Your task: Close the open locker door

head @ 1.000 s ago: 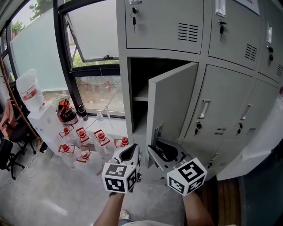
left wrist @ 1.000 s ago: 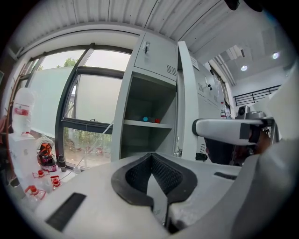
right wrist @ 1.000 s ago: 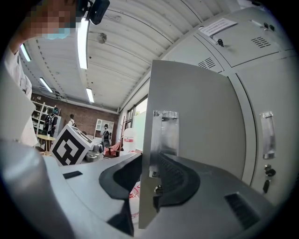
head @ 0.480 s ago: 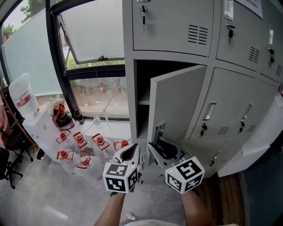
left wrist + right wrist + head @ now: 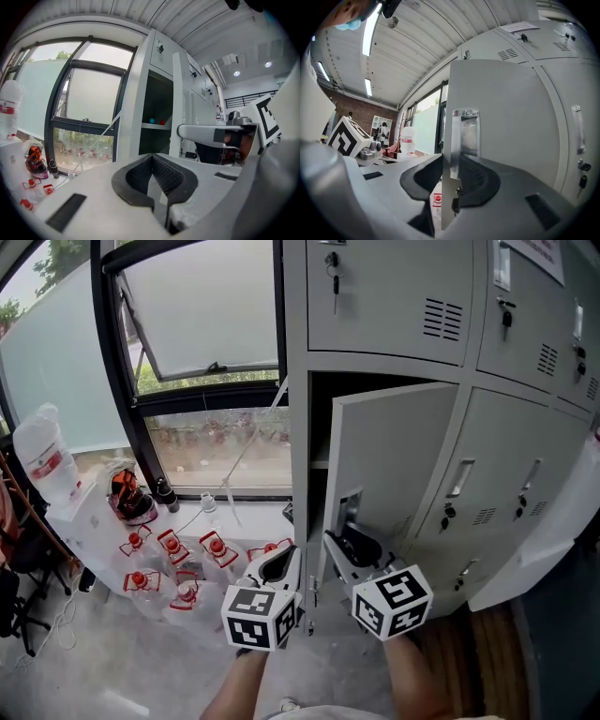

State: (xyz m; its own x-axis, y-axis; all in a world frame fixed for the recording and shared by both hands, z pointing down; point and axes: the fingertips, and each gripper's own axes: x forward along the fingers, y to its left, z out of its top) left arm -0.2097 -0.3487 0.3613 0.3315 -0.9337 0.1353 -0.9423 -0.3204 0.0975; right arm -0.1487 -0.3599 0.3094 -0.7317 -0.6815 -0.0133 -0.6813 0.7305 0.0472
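The grey locker door [image 5: 403, 456] stands half open in front of its dark compartment [image 5: 321, 427], hinged on the right. My right gripper [image 5: 342, 545] sits at the door's free edge low down, by the recessed handle [image 5: 349, 507]. In the right gripper view the door's edge [image 5: 446, 140] runs between the two pads of the right gripper [image 5: 450, 174], which rest against both faces. My left gripper [image 5: 278, 566] hovers just left of it, shut and empty. The left gripper [image 5: 152, 158] faces the open compartment [image 5: 157, 117].
Several red-capped bottles [image 5: 173, 554] stand on the floor under the window [image 5: 206, 306]. A big plastic jug [image 5: 42, 460] sits at the far left. Closed lockers [image 5: 525, 474] continue to the right, and a white panel [image 5: 544, 549] leans there.
The lockers have slid right and look a little larger in the head view. My right gripper stays at the door's lower free edge, and the left one keeps beside it.
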